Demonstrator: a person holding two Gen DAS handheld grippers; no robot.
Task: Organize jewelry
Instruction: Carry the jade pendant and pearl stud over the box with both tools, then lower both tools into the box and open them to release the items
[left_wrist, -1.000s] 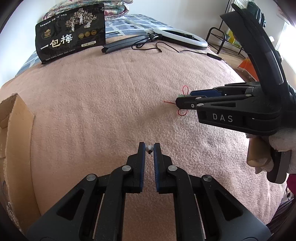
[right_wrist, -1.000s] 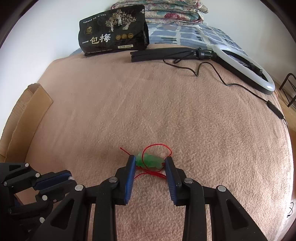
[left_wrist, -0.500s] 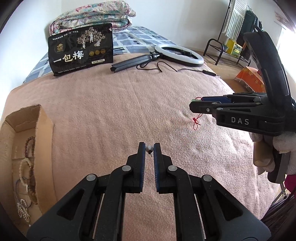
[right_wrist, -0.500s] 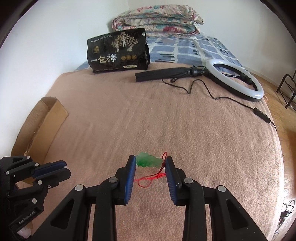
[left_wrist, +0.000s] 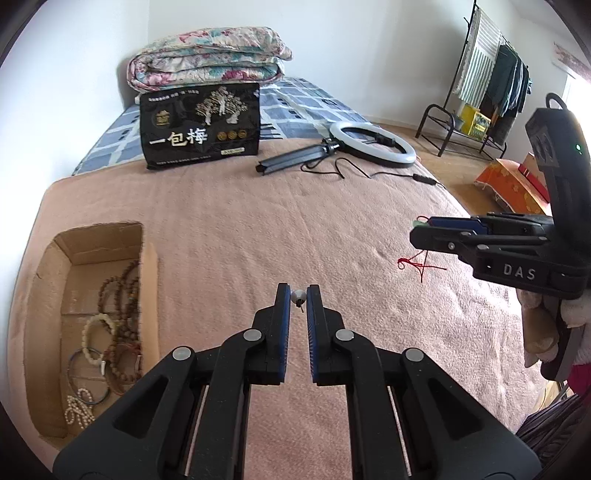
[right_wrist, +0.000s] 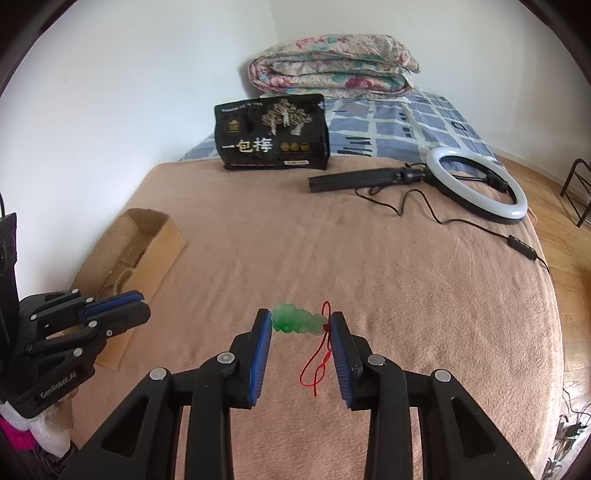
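Left gripper (left_wrist: 298, 295): jaws nearly together, pinching a small white bead earring (left_wrist: 297, 295) at the tips. Right gripper (right_wrist: 301, 323): jaws clamped on a green jade pendant (right_wrist: 298, 320), its red cord (right_wrist: 318, 363) dangling free below. One second ago both grippers were low over the pink blanket (left_wrist: 258, 229) with the pendant's cord touching it; both are now raised, each item clear of the surface. Result: both pickups appear complete, and transfer is the likely next step. To the left, the cardboard box (left_wrist: 55, 280) has come fully into view; it holds beaded bracelets (left_wrist: 122, 306) and is judged the drop target. Farther back: black snack bag (left_wrist: 201, 125), ring light (left_wrist: 373, 142), folded quilt (left_wrist: 207, 57)
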